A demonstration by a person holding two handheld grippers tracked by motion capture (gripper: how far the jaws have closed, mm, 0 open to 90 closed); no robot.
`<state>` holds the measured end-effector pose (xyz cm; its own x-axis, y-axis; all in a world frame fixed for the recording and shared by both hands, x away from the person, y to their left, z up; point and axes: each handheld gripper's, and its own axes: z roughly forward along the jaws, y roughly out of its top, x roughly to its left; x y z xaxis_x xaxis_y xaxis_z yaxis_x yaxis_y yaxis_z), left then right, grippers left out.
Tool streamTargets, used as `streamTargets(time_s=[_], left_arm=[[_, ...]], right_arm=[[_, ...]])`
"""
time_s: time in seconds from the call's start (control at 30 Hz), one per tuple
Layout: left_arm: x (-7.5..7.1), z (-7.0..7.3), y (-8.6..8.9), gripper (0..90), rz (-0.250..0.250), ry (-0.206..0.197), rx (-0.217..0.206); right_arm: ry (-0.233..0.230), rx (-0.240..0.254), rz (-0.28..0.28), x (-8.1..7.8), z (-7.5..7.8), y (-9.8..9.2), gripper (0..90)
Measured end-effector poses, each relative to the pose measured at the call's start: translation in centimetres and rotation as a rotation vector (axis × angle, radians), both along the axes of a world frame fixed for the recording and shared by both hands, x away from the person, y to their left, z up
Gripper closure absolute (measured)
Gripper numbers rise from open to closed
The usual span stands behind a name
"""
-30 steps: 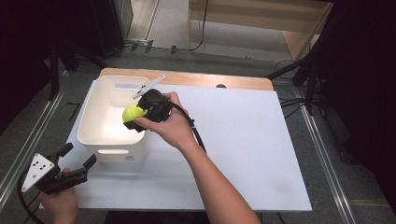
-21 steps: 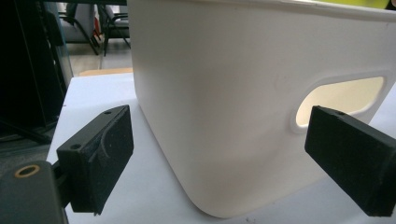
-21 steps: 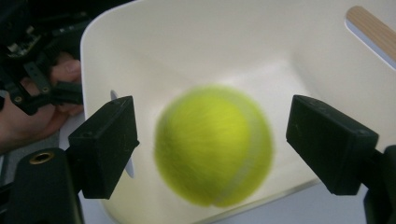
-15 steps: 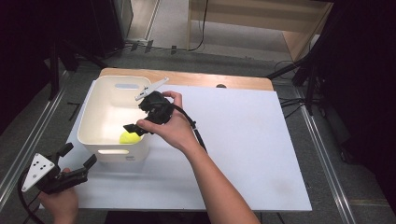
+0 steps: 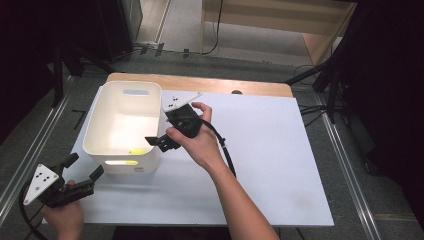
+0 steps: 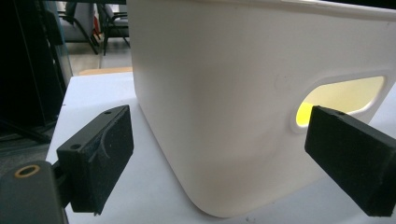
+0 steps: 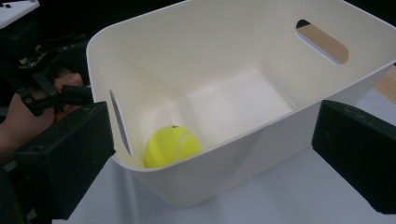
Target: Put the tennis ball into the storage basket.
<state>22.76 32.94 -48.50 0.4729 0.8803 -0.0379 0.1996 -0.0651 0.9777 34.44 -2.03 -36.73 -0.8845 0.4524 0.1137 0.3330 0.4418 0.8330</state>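
Observation:
A white bin stands on the left part of the table. A yellow tennis ball lies on its floor in the near corner, also seen in the right gripper view. My right gripper hovers just off the bin's right rim. Its jaws have just been opening and now stand wide with nothing between them. My left gripper rests low at the table's front left, open, facing the bin's near wall. The ball's yellow shows through the handle slot.
The white table sheet stretches to the right of the bin. A wooden strip runs along the back edge. The right gripper's cable trails beside the forearm. Metal rails flank the table on both sides.
The right gripper, shut on the ball above the bin, opened, and the ball dropped to the bin's floor. That gripper then shifted right, off the rim. The left gripper stayed put.

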Motion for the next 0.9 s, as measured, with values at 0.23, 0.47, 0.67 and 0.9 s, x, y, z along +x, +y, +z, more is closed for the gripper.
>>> streamTargets(time_s=[0.23,0.47,0.67,0.9], left_arm=[[0.0,0.0,-0.1,7.9,0.002,0.000,-0.001],[0.0,0.0,-0.1,7.9,0.001,-0.001,0.002],[0.0,0.0,-0.1,7.9,0.002,-0.002,0.006],[0.0,0.0,-0.1,7.9,0.001,-0.002,0.013]], right_arm=[[-0.012,0.002,-0.034,-0.8,-0.3,-1.4,0.0],[-0.019,-0.007,-0.059,-1.4,-1.2,-2.4,0.0],[-0.019,-0.002,-0.078,-2.1,-1.9,-3.5,0.0],[-0.025,0.007,-0.106,-2.7,-2.8,-5.2,0.0]])
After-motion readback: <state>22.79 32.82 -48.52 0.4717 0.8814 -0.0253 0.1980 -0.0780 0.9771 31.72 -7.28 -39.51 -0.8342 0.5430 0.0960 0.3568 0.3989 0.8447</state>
